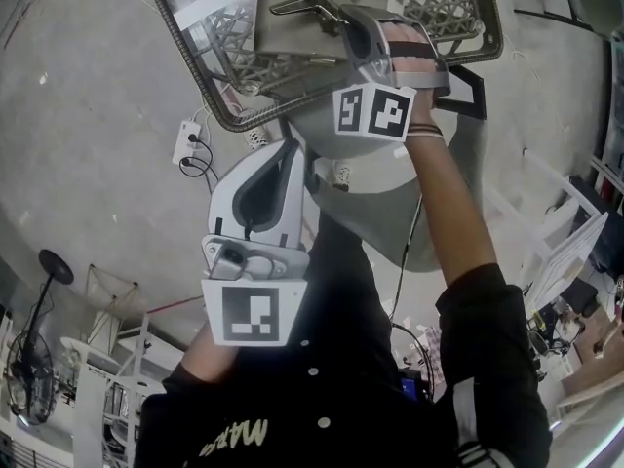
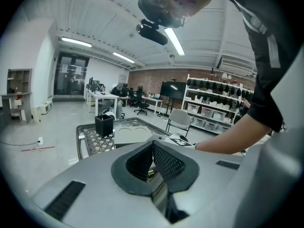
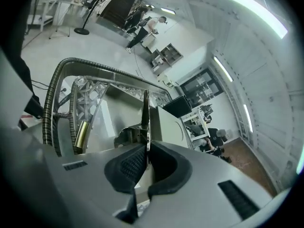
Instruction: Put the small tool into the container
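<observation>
Right gripper view gives me the clearest read. The small tool (image 3: 144, 112), a thin metal piece with a spring at its base, is clamped between the closed pads of the right gripper (image 3: 145, 148), its blade pointing toward the far end of the table. So pickup looks done, but the tool is clearly not in the black container (image 2: 104, 125): it hangs short of it, over the grey board (image 2: 133, 135) lying beside the container on the mesh table (image 2: 94, 145). I judge that what remains is carrying it over the container's open top and letting go.

The left gripper (image 2: 153, 150) sits farther from the container than the right. Its pads meet at the tips with nothing gripped, I think; a yellowish glint low in the gap is hard to place.
</observation>
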Tool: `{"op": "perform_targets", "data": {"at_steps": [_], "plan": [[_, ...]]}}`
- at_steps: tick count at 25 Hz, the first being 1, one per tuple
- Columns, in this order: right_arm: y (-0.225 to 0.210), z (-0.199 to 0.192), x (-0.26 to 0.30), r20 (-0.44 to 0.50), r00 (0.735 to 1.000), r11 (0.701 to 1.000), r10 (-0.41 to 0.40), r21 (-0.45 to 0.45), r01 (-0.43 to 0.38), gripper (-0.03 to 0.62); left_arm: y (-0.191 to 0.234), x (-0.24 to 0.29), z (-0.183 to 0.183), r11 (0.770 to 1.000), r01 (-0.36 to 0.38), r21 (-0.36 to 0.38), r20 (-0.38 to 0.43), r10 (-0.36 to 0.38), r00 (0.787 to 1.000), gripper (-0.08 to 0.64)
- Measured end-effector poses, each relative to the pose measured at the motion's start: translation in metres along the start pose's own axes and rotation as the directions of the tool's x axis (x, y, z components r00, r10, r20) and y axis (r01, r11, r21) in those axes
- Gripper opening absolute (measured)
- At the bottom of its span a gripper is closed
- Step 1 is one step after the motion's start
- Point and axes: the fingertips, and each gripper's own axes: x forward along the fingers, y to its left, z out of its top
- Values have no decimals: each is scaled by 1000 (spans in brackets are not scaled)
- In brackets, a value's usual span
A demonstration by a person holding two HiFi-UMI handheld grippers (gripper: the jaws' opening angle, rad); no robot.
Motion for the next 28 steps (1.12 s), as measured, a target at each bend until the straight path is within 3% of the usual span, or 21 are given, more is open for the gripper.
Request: {"op": "perform_targets", "data": {"at_steps": [8, 14, 18, 28], "plan": [[11, -1, 16, -36, 999, 993, -1, -117, -3, 15, 3, 25, -12, 1000, 23, 13, -3, -23, 1000, 26], [35, 2, 23, -29, 994, 967, 109, -228, -113, 35, 8, 27, -18, 1000, 24, -20, -12, -24, 1000, 26], [38, 3, 26, -35, 991, 952, 130, -275, -135, 35, 13, 25, -23, 999, 13, -32, -16, -14, 1000, 26], [41, 0, 24, -92, 978, 951, 185, -235, -202, 34, 13, 19, -5, 1000, 17, -12, 10, -17, 1000, 26]]}}
